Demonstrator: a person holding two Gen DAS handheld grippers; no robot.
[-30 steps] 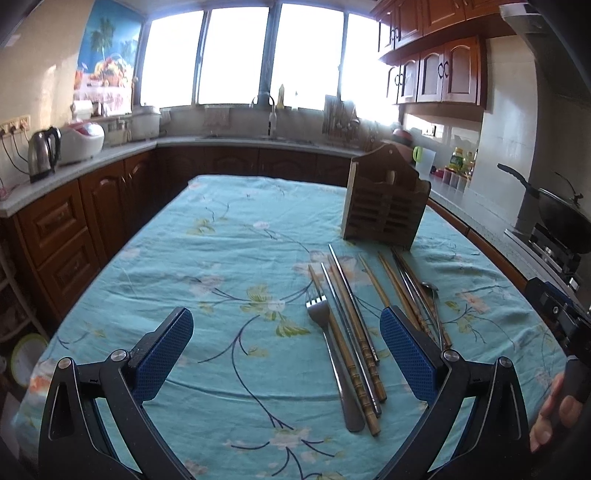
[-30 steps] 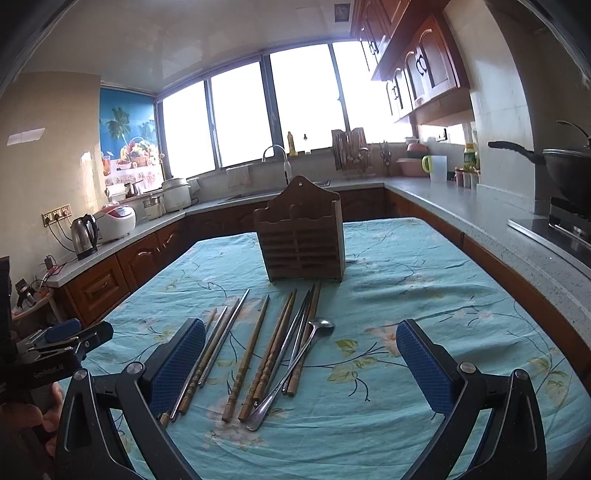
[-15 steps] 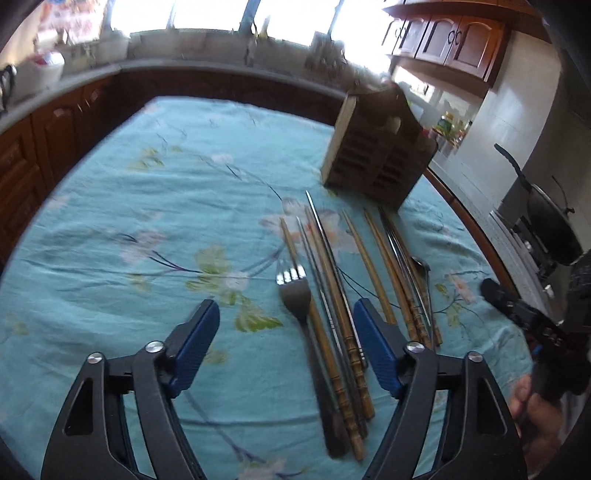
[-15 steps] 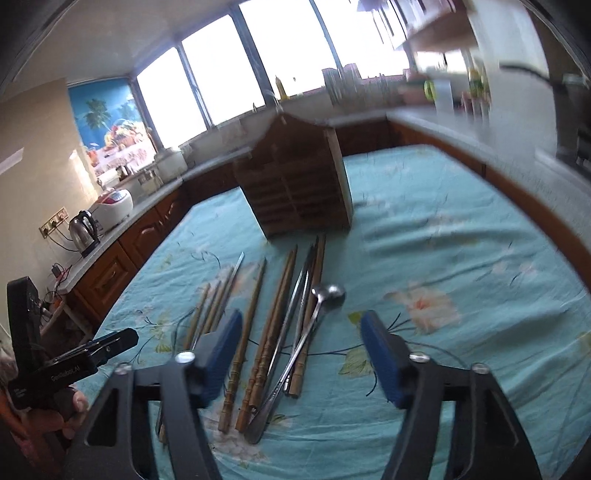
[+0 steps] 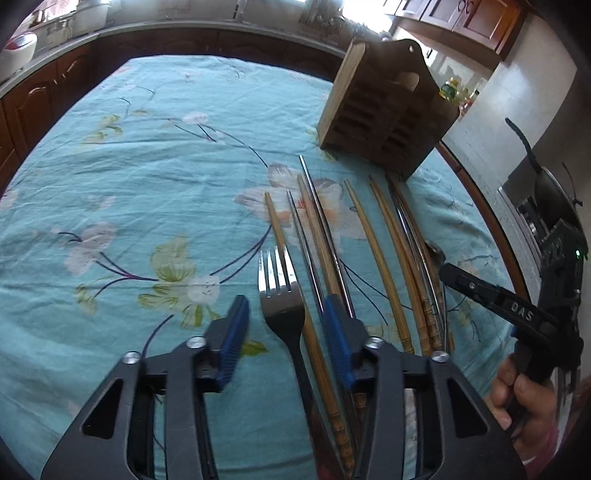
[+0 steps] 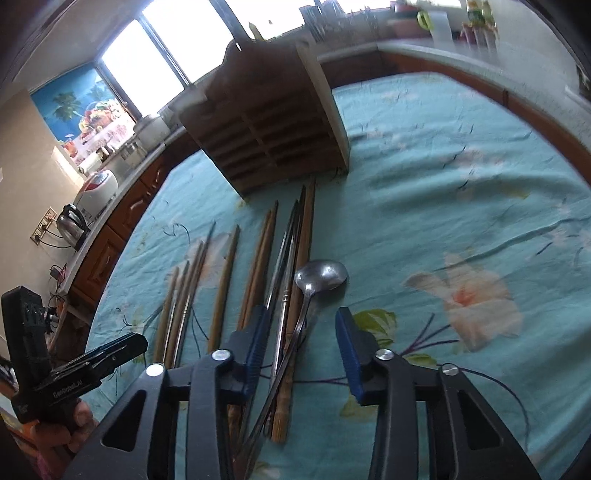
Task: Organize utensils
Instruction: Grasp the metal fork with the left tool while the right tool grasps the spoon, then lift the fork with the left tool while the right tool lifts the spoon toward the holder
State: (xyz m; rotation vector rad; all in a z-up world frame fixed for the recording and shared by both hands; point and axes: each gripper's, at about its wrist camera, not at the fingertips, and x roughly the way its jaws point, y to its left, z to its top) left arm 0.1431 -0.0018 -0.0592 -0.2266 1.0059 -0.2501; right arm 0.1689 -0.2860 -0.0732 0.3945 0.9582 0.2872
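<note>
A metal fork (image 5: 281,302) lies on the teal floral tablecloth (image 5: 147,192) beside several wooden and metal chopsticks (image 5: 321,240). My left gripper (image 5: 286,325) is open, low over the cloth, its blue pads either side of the fork's neck and a wooden chopstick. A metal spoon (image 6: 317,280) lies at the right end of the chopstick row (image 6: 258,251). My right gripper (image 6: 301,347) is open, its pads straddling the spoon's handle and a few chopsticks. A wooden utensil holder (image 5: 384,110) stands behind the row; it also shows in the right wrist view (image 6: 269,122).
The right gripper's body (image 5: 517,314) and hand show at the left view's right edge. The left gripper's body (image 6: 55,369) shows at the right view's left edge. Kitchen counters (image 5: 147,29), a kettle (image 6: 72,221) and a stove with a pan (image 5: 546,184) ring the table.
Both grippers have dropped and moved forward toward the utensils and narrowed their jaws, the left around the fork, the right around the spoon handle.
</note>
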